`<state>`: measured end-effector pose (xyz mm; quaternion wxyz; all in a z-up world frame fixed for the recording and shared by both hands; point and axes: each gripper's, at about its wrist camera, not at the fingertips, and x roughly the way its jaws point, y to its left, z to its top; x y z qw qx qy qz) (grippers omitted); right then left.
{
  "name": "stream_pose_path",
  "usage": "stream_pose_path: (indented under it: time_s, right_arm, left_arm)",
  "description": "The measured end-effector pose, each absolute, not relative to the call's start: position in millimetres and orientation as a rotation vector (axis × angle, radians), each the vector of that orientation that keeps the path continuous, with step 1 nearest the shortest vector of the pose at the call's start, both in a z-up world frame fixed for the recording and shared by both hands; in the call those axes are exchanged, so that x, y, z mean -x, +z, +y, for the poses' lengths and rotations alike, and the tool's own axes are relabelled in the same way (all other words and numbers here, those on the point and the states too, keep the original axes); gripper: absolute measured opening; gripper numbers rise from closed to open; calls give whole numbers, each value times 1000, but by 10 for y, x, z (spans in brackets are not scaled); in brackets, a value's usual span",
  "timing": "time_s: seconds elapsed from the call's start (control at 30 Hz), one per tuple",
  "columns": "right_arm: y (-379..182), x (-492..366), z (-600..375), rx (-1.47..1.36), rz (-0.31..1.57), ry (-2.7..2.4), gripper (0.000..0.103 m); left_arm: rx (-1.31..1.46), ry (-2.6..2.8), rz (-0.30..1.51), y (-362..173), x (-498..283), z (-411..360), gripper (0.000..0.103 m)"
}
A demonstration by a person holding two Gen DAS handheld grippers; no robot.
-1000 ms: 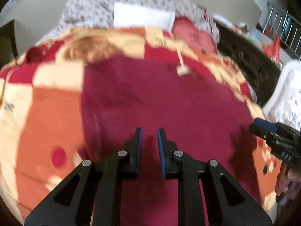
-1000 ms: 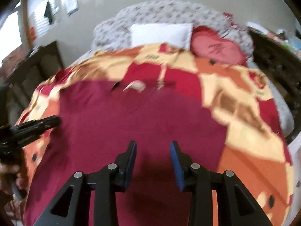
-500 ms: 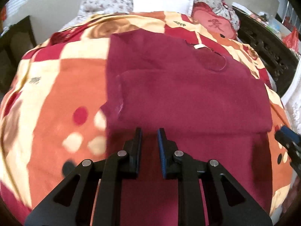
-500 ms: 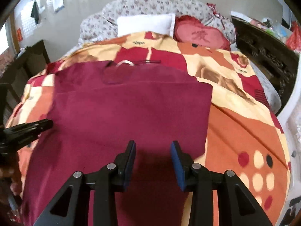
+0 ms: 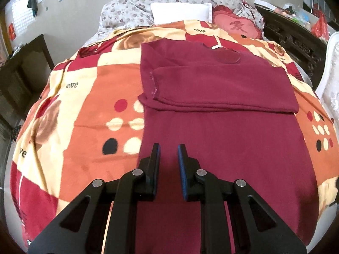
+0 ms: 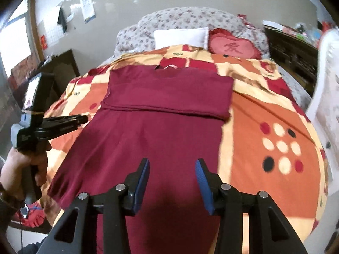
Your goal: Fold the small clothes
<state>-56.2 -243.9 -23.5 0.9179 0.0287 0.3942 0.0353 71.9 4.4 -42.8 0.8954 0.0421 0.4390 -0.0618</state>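
patterned bed quilt point(image 5: 84, 105) carries the maroon garment point(image 5: 222, 137), spread flat, sleeves folded across its upper half. right gripper point(image 6: 172, 180) above its near hem, wide open, empty. left gripper point(image 5: 168, 165) there too, narrow gap, empty.

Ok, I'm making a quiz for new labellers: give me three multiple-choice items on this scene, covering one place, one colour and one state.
1. Where does the white pillow lie?
A. at the head of the bed
B. on the shirt
C. on the floor

2. What colour is the shirt?
A. blue
B. dark red
C. white

3. How does the right gripper stand?
A. shut on the shirt
B. shut, empty
C. open, empty

Answers:
1. A, it sits beyond the blanket, beside the red heart cushion.
2. B, maroon across both wrist views.
3. C, a wide gap shows between its fingers, with nothing held.
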Motion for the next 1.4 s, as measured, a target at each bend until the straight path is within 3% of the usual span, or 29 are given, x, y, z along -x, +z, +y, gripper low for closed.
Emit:
stream_pose_path:
  time_s: [0.27, 0.37, 0.5, 0.6, 0.67, 0.73, 1.0, 1.23, 1.4]
  right_arm:
    - [-428, 1147, -2837, -259, 837, 62, 47]
    - [-548, 1326, -2869, -286, 841, 44, 61]
    - [-665, 1445, -2886, -338, 844, 53, 62]
    - [-709, 1484, -2890, -369, 829, 55, 62]
    - [-712, 1486, -2866, -373, 823, 55, 62]
    - [-695, 1470, -2836, -358, 826, 53, 62]
    - [-590, 1512, -2780, -326, 802, 60, 62]
    - [-528, 1518, -2728, -323, 776, 75, 62]
    - [-445, 1594, -2698, -286, 735, 88, 62]
  left_arm:
    - [-37, -236, 984, -523, -354, 650, 16]
    - [3, -254, 1063, -698, -125, 992, 16]
    - [48, -314, 1104, -934, 216, 1180, 16]
    - [71, -353, 1067, -1057, 408, 1169, 26]
    - [134, -387, 1048, -1052, 473, 1133, 50]
    - [183, -391, 1039, -1054, 494, 1117, 55]
    - [318, -433, 967, -868, 624, 1199, 55]
    - [280, -462, 1027, -1092, 531, 974, 55]
    - [470, -523, 1072, -1139, 506, 1149, 55]
